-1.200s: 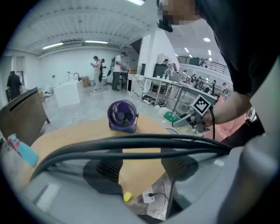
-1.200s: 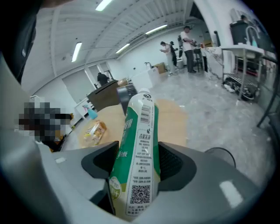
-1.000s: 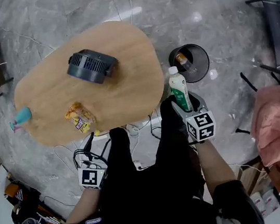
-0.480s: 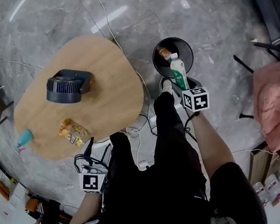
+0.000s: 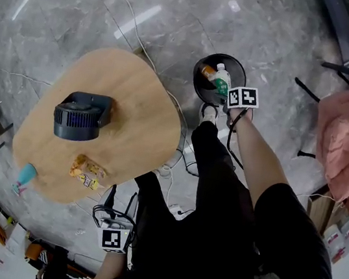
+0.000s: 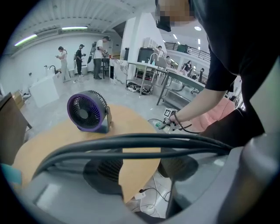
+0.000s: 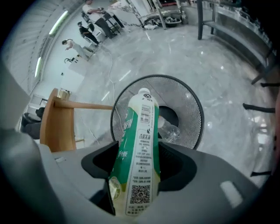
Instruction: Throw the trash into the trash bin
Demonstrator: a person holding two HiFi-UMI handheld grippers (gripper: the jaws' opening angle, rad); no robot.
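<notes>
The right gripper clamps a green-and-white bottle, its cap pointing over a black mesh trash bin; a clear plastic bottle lies inside; a wooden table edge shows at left.

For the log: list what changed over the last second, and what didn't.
The right gripper carried the green bottle from beside the table out over the trash bin, still shut on it. The left gripper, fan and snack packet stayed put.
</notes>
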